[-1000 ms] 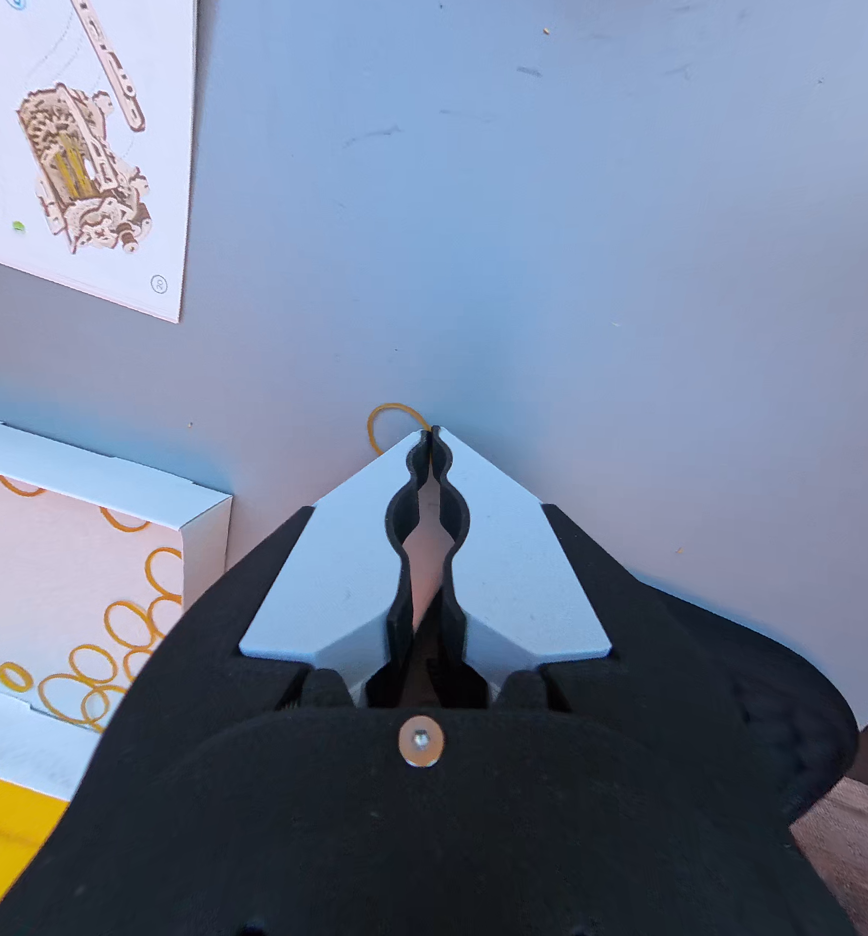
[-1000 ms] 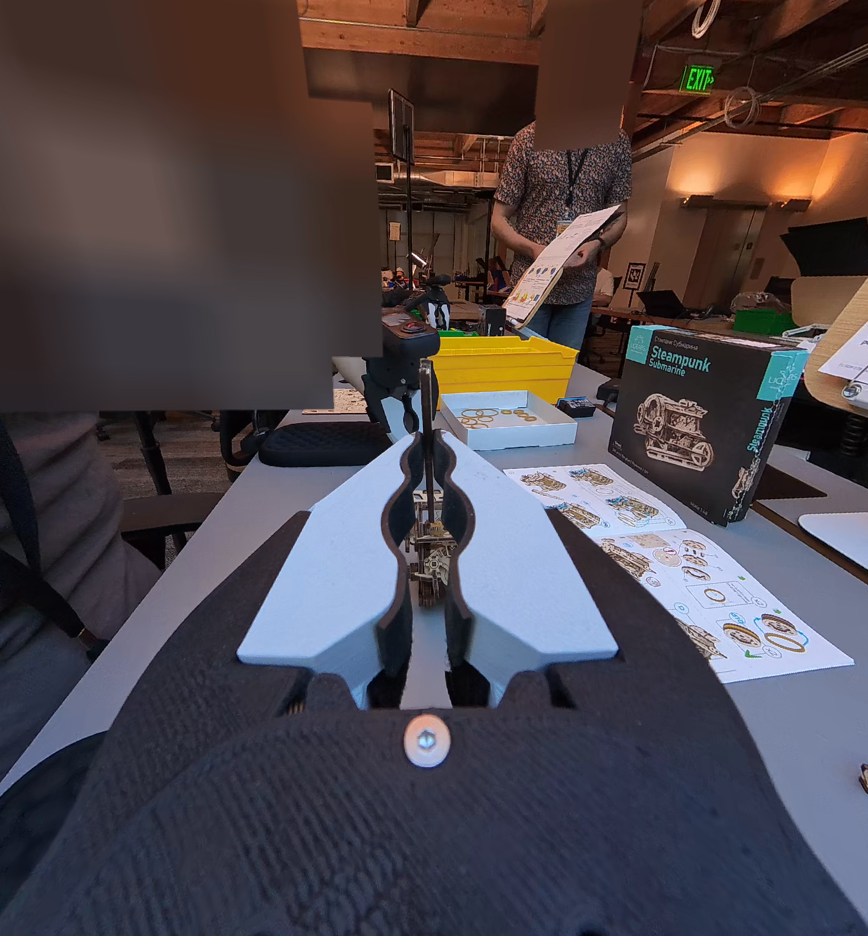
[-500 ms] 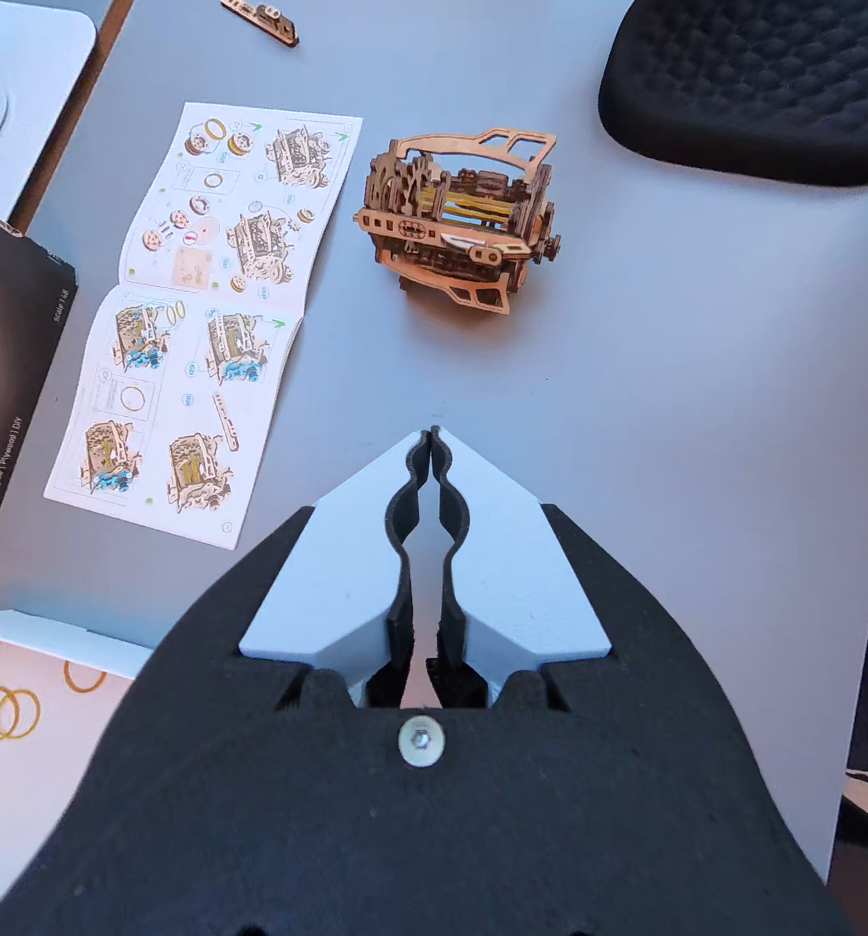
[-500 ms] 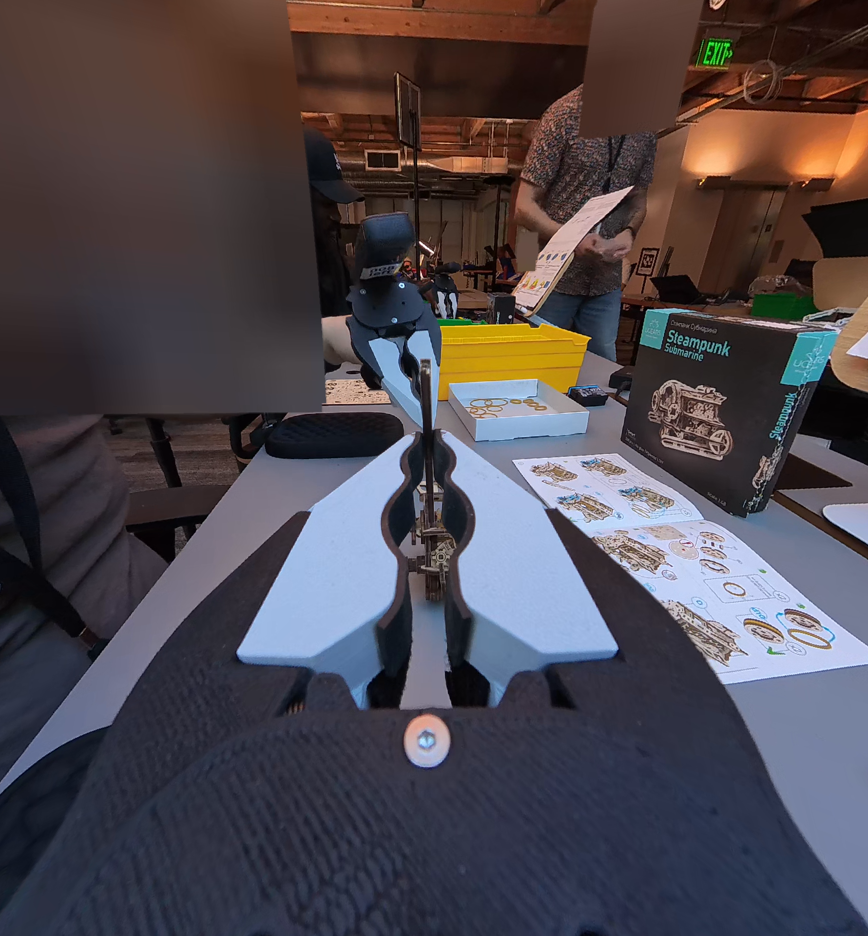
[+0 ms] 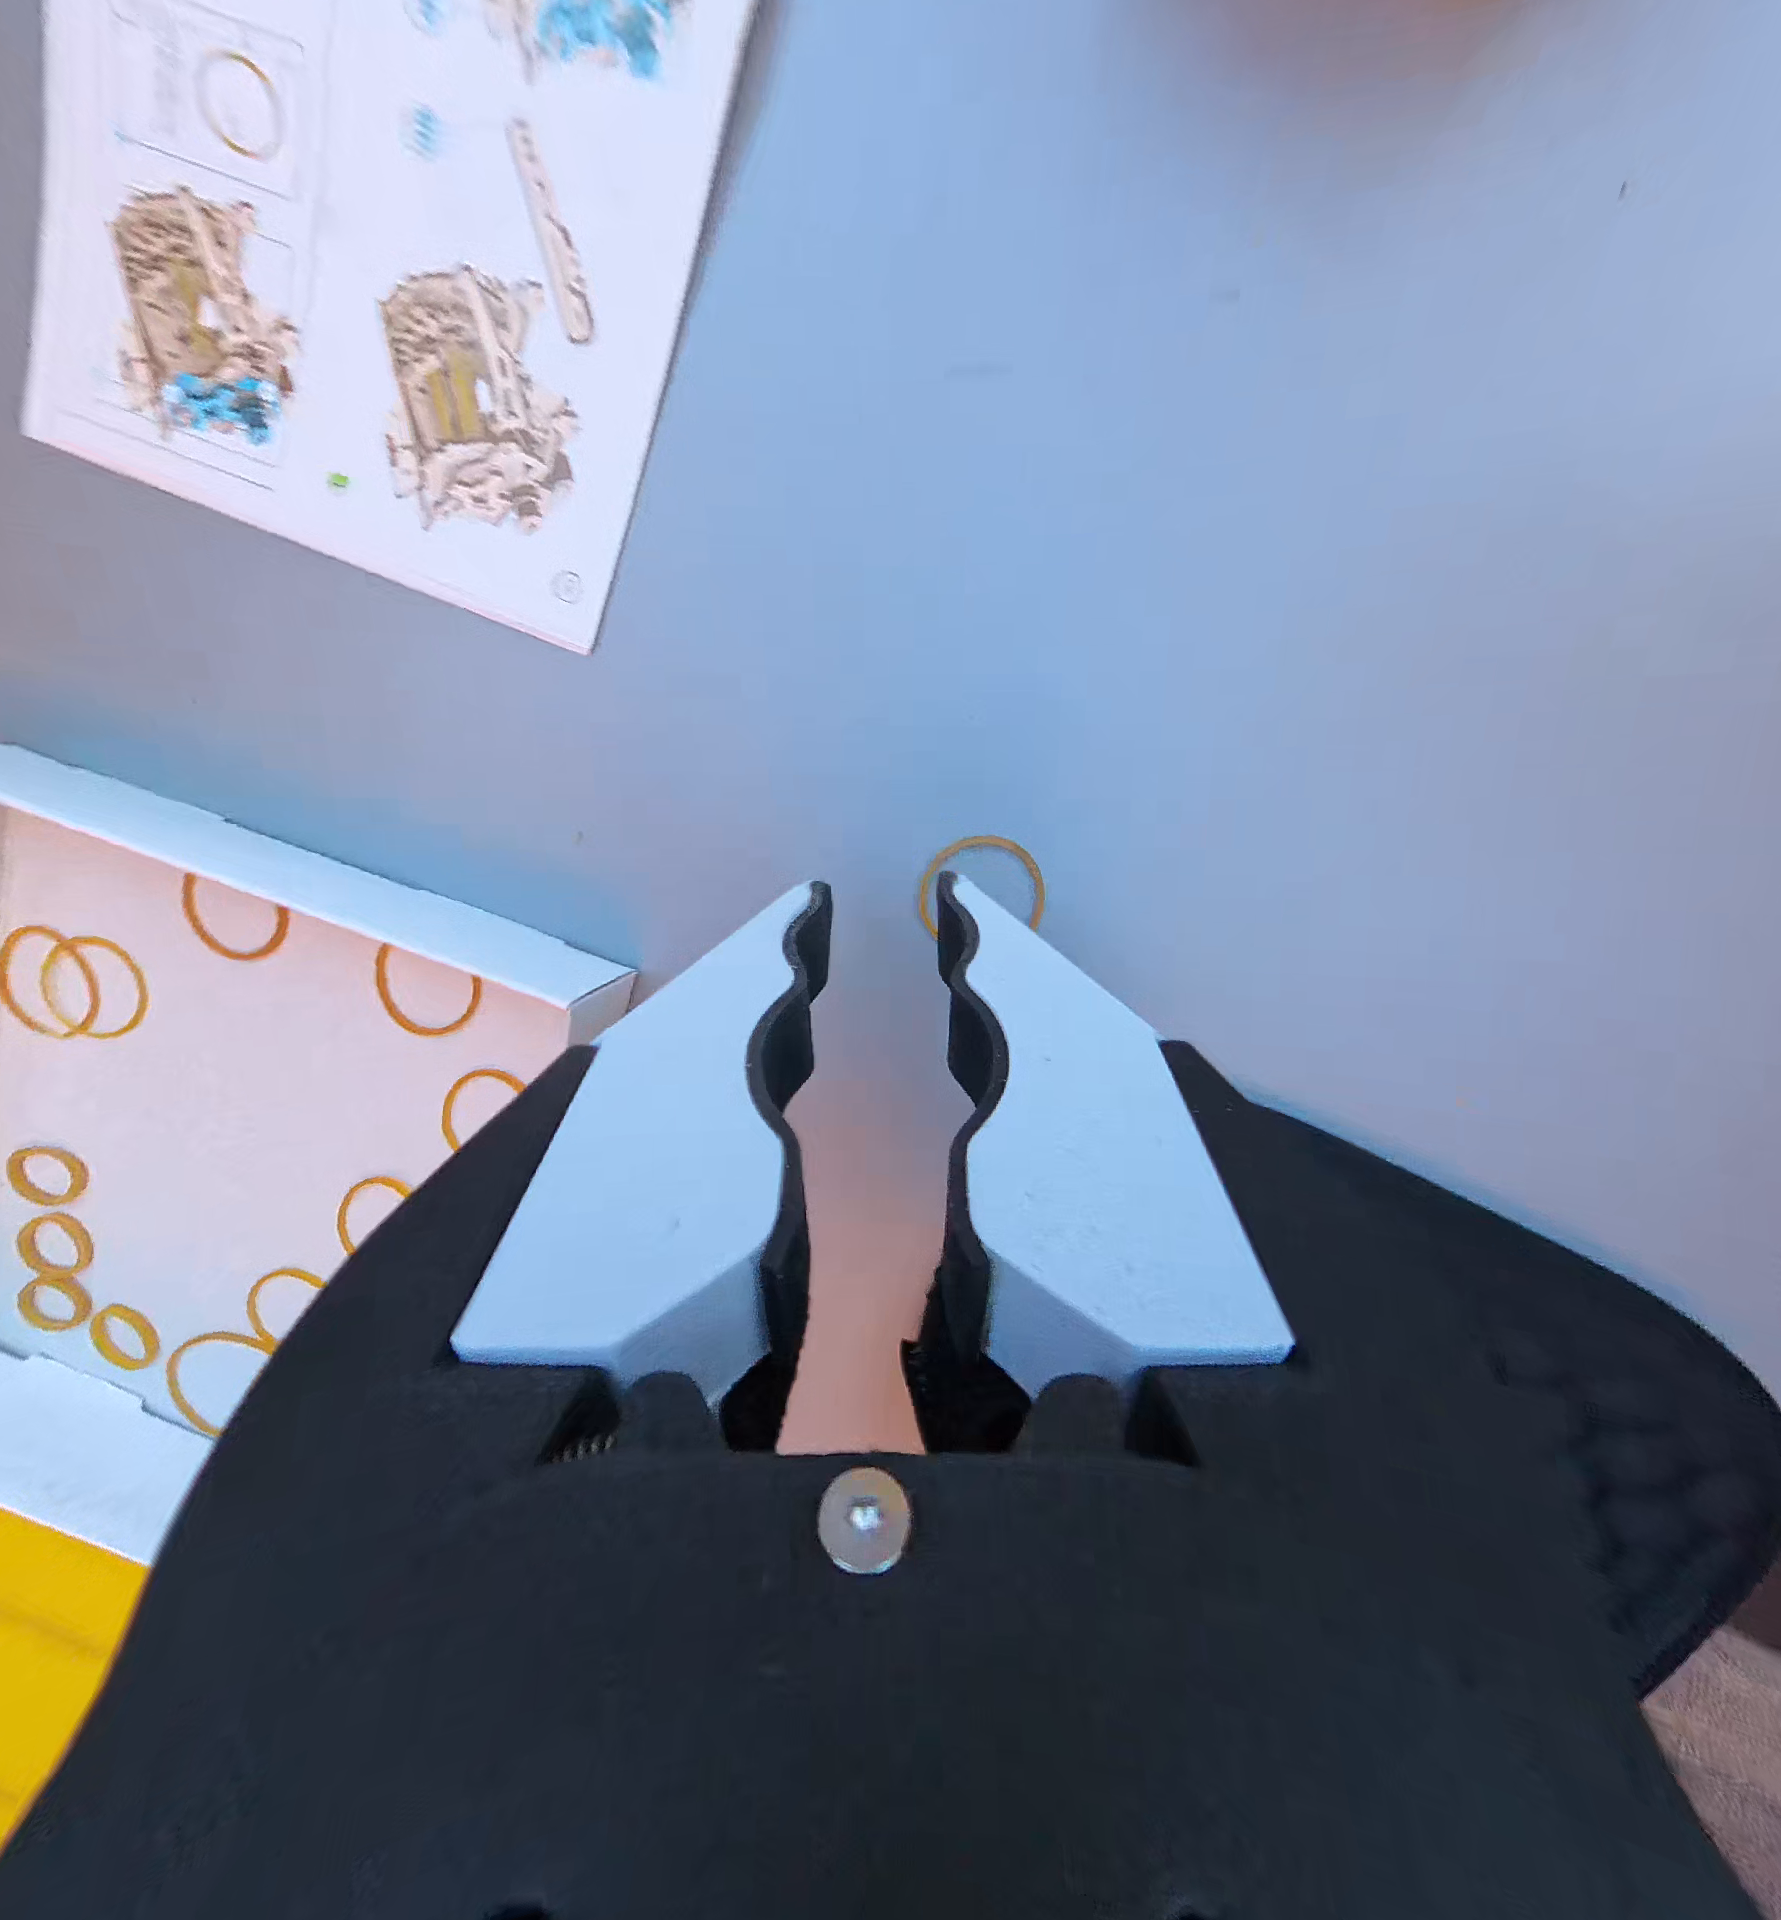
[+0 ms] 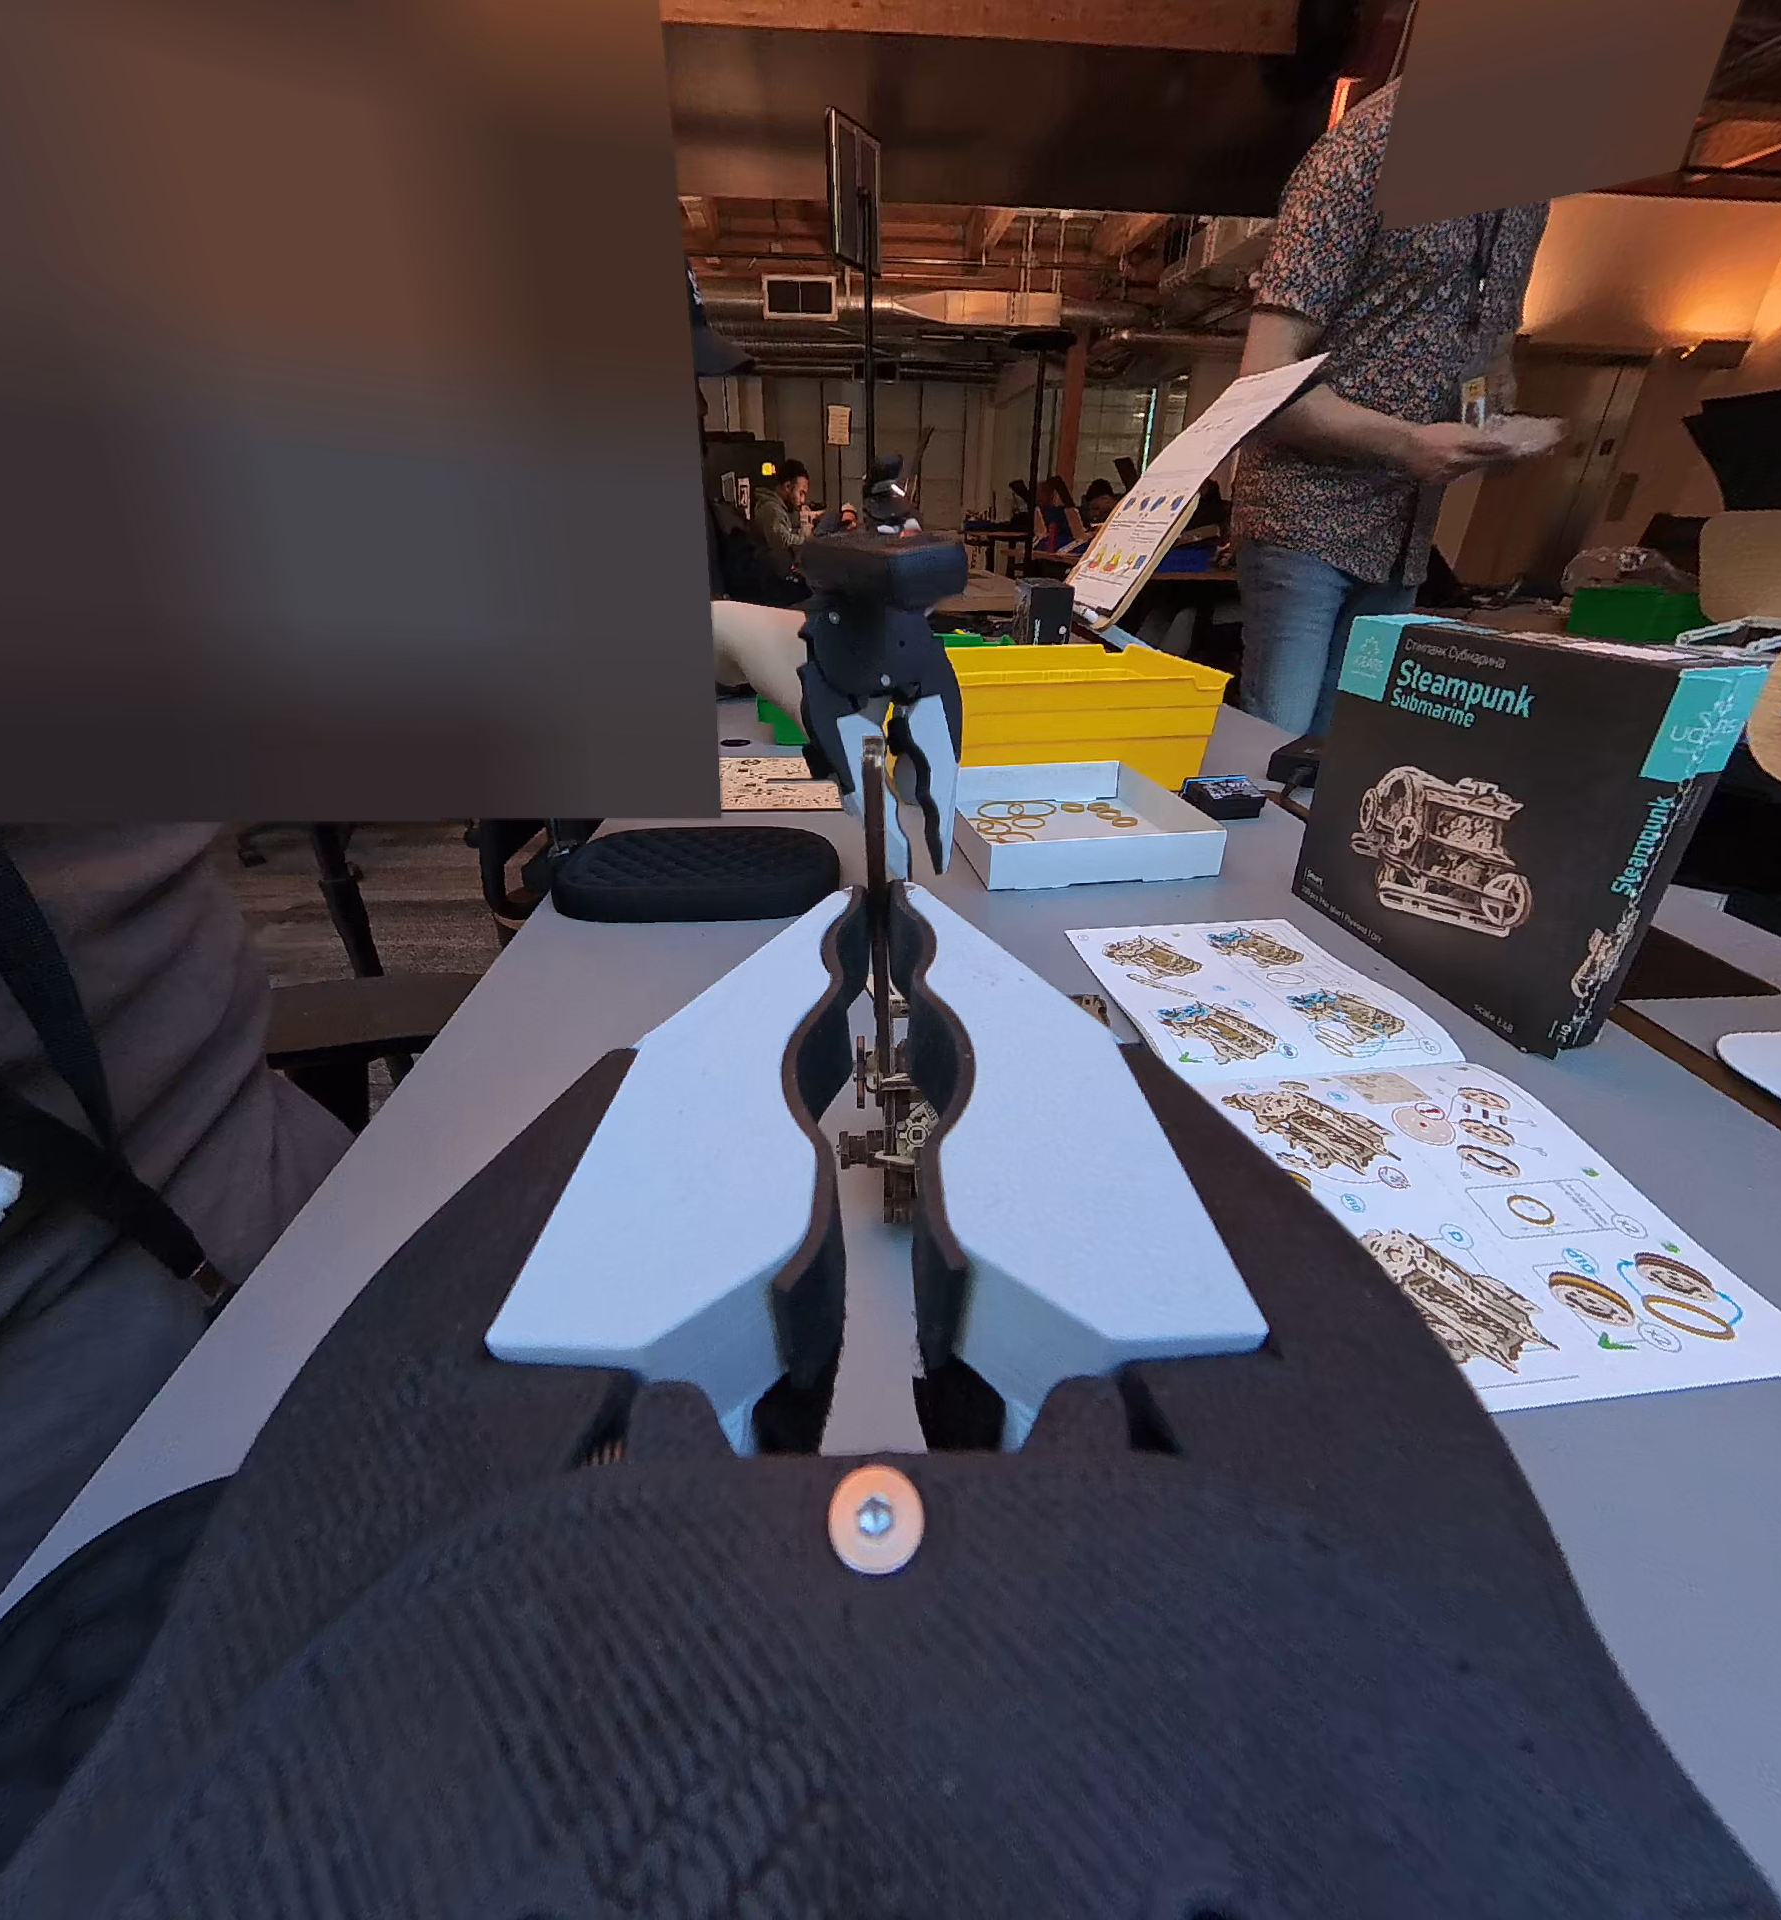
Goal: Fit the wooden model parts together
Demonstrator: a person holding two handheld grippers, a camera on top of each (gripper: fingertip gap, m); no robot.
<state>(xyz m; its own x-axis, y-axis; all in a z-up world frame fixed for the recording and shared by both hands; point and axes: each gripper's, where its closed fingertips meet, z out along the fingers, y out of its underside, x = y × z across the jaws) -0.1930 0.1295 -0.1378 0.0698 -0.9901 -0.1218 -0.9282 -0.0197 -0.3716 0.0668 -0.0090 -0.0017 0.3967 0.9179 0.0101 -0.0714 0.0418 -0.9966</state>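
My left gripper [image 5: 881, 888] is open and empty, pointing down at the grey table [image 5: 1281, 520]. A loose orange rubber band [image 5: 981, 883] lies on the table at its right fingertip. My right gripper [image 6: 878, 896] is shut on a thin flat wooden part [image 6: 872, 800], held edge-on, that sticks up past the fingertips. The wooden model [image 6: 896, 1132] shows only in the gap between the right fingers, on the table beyond. The left gripper also shows farther off in the right wrist view [image 6: 912, 847], jaws apart, beside the white tray [image 6: 1094, 868].
A white tray [image 5: 273, 862] holding several rubber bands sits left of my left gripper, with a yellow bin [image 6: 1073, 696] behind it. An instruction sheet [image 6: 1437, 1164], a dark model box [image 6: 1488, 821] and a black pad [image 6: 699, 873] lie on the table. A person stands behind.
My left gripper swung up to look at the model, then came back down over the loose rubber band and opened. My right gripper stayed shut on the wooden part, almost still.
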